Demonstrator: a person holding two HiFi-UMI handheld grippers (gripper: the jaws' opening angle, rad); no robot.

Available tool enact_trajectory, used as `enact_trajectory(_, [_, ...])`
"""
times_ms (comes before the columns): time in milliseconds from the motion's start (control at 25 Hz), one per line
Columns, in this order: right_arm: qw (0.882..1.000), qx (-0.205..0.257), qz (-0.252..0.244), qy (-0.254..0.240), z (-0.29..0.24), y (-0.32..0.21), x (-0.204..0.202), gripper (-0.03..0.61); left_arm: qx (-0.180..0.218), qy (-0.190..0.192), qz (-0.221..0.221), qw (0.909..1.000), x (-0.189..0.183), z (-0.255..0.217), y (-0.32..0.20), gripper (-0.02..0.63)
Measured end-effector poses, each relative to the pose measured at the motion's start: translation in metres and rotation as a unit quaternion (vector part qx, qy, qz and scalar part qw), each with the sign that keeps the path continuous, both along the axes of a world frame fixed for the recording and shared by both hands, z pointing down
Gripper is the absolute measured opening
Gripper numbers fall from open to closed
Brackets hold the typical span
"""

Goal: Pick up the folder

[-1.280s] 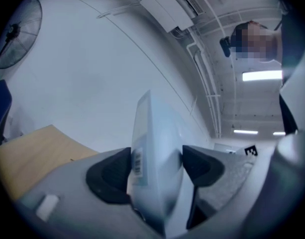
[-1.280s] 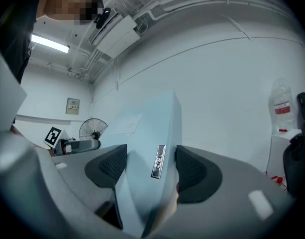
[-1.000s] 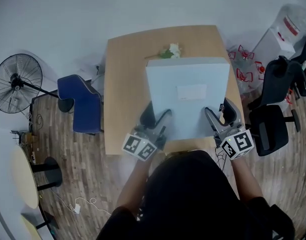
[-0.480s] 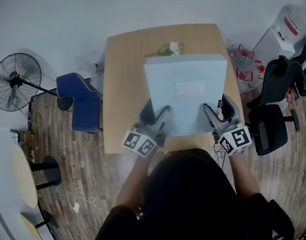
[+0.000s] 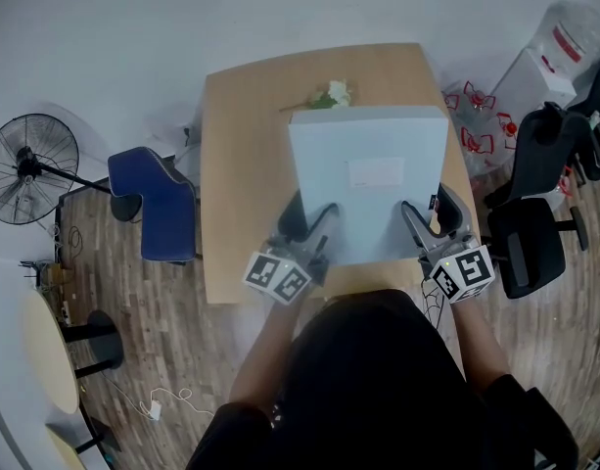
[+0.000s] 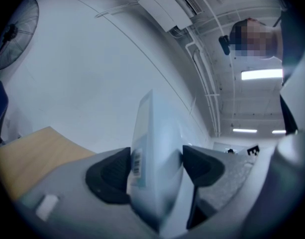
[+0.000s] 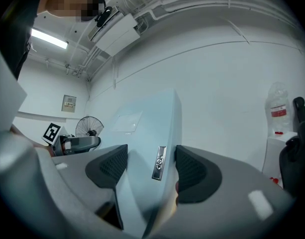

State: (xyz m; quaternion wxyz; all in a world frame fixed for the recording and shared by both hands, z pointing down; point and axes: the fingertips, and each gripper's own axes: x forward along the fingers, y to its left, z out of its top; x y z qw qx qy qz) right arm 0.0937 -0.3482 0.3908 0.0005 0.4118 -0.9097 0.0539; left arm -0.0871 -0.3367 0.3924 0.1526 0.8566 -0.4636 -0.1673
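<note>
Left gripper (image 5: 307,219): clamped on the near left edge of the folder (image 5: 368,194), both dark pads (image 6: 110,176) pressing its faces
Right gripper (image 5: 432,215): gripping the near right edge of the same folder, one pad just beside a small metal plate (image 7: 159,162) on that edge
Table (image 5: 241,164): wooden, below and ahead of both grippers
Folder: pale blue and thick, spanning from one gripper to the other and stretching away ahead of them above the table
Black office chairs (image 5: 534,233): out to the right of the right gripper
Blue chair (image 5: 162,204): out to the left of the left gripper, just beside the table
Fan (image 5: 30,169): farther left than the blue chair
White label (image 5: 376,172): on the folder's top face, ahead between the grippers
Flower (image 5: 331,96): on the table at the folder's far edge, well ahead of both grippers
</note>
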Motion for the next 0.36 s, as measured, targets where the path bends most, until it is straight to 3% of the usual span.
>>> enact_trajectory(360, [1.0, -0.005, 0.009, 0.004, 0.0024, -0.0027, -0.0032, 0.293, -0.001, -0.004, 0.006, 1.0, -0.0036, -0.0008, -0.0033, 0.322])
